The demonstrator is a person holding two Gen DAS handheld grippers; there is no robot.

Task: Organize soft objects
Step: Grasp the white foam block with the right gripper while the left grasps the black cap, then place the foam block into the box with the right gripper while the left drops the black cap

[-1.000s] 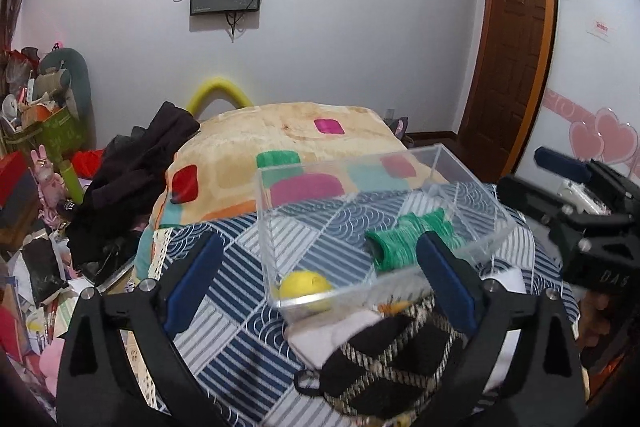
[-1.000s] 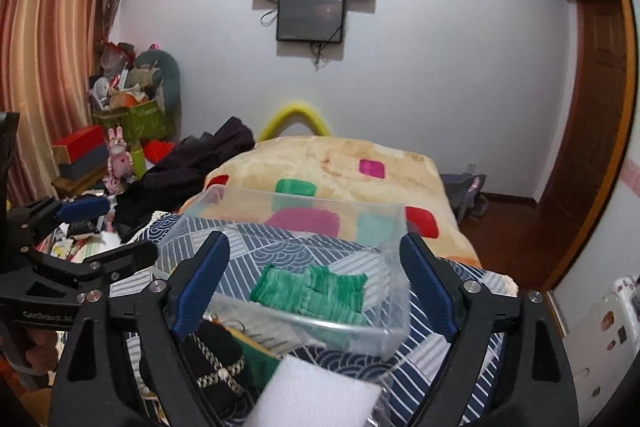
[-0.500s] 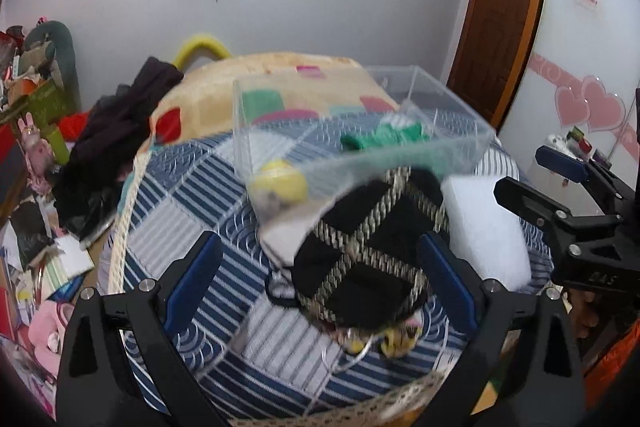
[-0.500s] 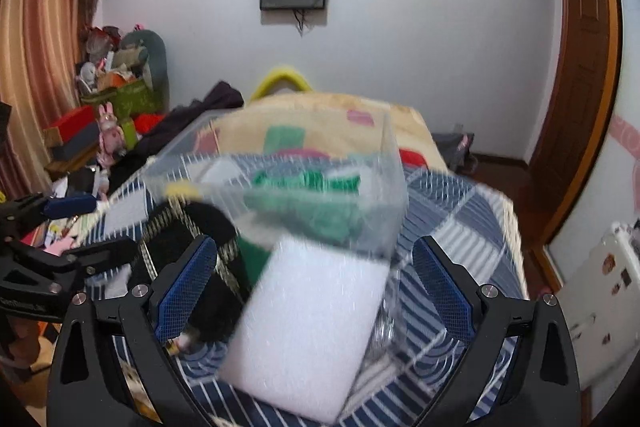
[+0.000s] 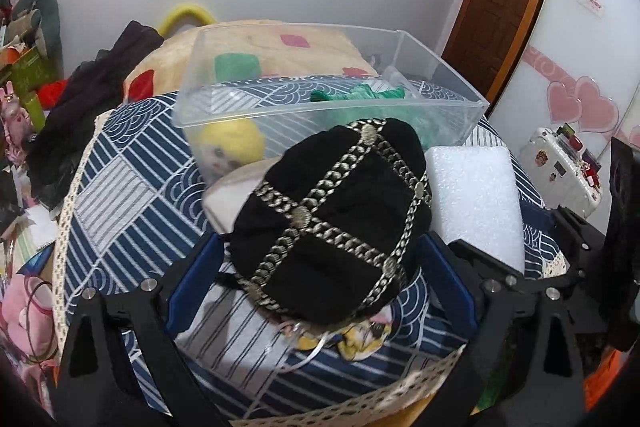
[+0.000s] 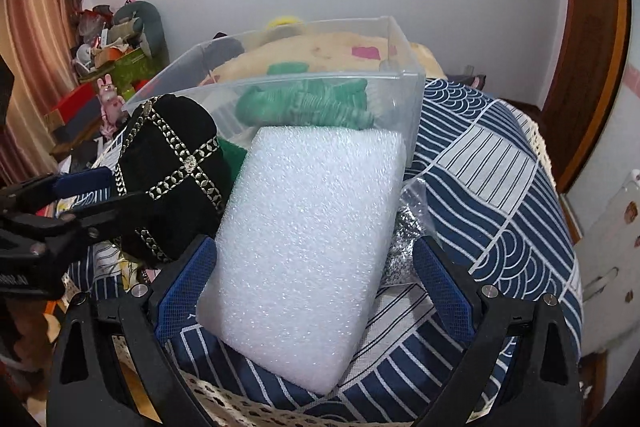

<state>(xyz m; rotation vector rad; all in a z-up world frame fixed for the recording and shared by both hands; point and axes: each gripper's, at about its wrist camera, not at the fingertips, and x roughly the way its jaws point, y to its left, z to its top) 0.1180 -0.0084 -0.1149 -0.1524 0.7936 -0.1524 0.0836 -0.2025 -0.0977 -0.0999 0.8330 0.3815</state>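
Black cap (image 5: 336,215) sat on the striped cloth (image 5: 120,195) before the clear bin (image 5: 320,95), between the wide-open left gripper (image 5: 320,279), apparently unpinched; the right gripper (image 6: 316,287), also wide, bracketed the foam block (image 6: 308,235), both poised for binning.

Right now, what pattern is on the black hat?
Gold chain-like bands crisscross the black hat, with little round studs; clearest in the left wrist view.

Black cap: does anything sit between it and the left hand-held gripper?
Nothing visible does. The black cap already lies between the open fingers of the left hand-held gripper, with the white foam block beside it.
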